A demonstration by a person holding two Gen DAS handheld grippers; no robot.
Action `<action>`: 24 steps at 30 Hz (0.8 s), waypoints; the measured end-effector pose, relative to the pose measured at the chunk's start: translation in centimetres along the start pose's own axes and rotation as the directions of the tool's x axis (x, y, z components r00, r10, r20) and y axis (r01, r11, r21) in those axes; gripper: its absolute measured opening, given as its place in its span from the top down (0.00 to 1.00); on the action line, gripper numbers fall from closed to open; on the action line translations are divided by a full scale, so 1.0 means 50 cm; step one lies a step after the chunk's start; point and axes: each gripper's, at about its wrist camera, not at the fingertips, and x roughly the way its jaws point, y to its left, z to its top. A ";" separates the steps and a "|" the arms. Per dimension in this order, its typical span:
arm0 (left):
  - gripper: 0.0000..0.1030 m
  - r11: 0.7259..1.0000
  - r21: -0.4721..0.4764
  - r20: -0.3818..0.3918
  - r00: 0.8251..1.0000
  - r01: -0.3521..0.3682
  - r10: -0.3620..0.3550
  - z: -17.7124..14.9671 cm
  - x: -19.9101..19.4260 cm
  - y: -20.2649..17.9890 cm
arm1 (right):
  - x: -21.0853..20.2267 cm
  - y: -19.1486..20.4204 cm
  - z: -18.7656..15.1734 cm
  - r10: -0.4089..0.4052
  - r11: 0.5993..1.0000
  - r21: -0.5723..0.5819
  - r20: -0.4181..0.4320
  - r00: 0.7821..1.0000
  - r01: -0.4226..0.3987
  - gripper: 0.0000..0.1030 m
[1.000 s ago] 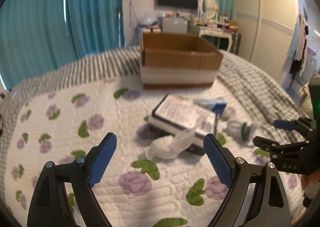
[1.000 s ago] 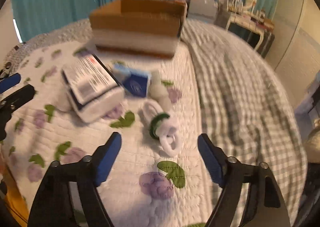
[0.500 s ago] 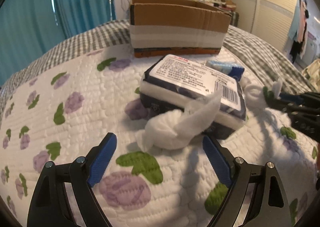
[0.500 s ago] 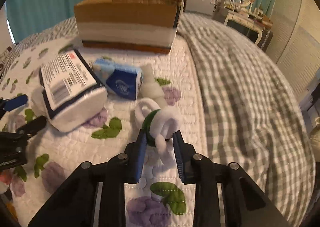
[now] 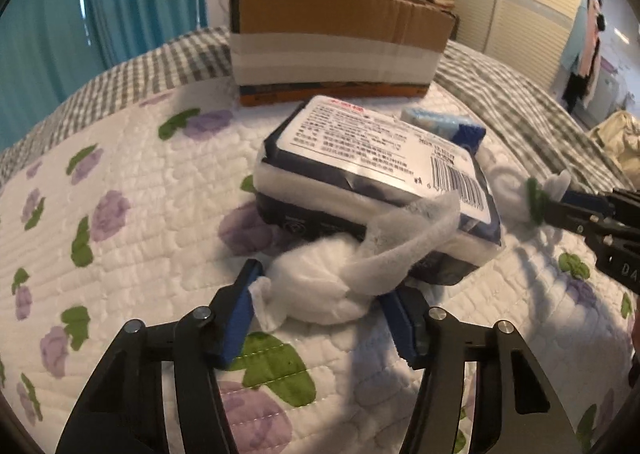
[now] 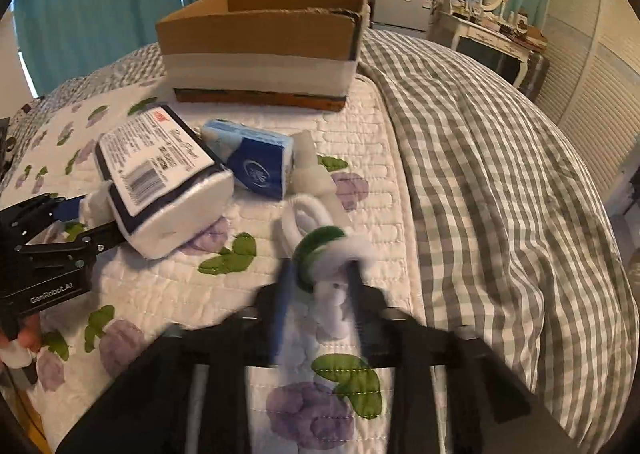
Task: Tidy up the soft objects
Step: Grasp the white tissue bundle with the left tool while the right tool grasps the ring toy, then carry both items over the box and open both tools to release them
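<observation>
My left gripper (image 5: pixel 320 314) has its blue pads against both sides of a white knotted cloth wad (image 5: pixel 340 278) on the quilt, pressed to the front of a large wrapped tissue pack (image 5: pixel 372 170). My right gripper (image 6: pixel 316 286) is shut on a white and green rolled sock bundle (image 6: pixel 320 250), slightly blurred; it also shows in the left wrist view (image 5: pixel 528 194). A small blue tissue packet (image 6: pixel 256 166) lies behind the bundle. An open cardboard box (image 6: pixel 260 46) stands further back.
A white quilt (image 5: pixel 120 222) with purple flowers covers the bed. A grey checked blanket (image 6: pixel 500 174) drapes the right side. Teal curtains, a dresser and a wardrobe stand beyond the bed.
My left gripper moved forward and closed around the white cloth wad. My right gripper stays shut on the sock bundle and has lifted it slightly.
</observation>
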 end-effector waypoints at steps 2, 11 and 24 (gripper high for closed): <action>0.52 1.000 -0.003 0.006 1.000 0.017 -0.017 0.000 -0.004 0.002 | 0.005 0.001 -0.003 0.005 1.000 0.001 -0.001 1.000 -0.005 0.51; 0.54 1.000 0.007 0.036 0.999 0.026 -0.026 -0.008 -0.030 -0.002 | 0.054 -0.021 0.002 -0.015 0.999 0.033 -0.052 0.999 0.017 0.68; 0.54 0.999 -0.006 0.125 0.991 0.050 -0.049 0.003 -0.184 -0.039 | -0.149 -0.008 0.004 0.054 0.998 0.019 0.119 0.991 -0.056 0.68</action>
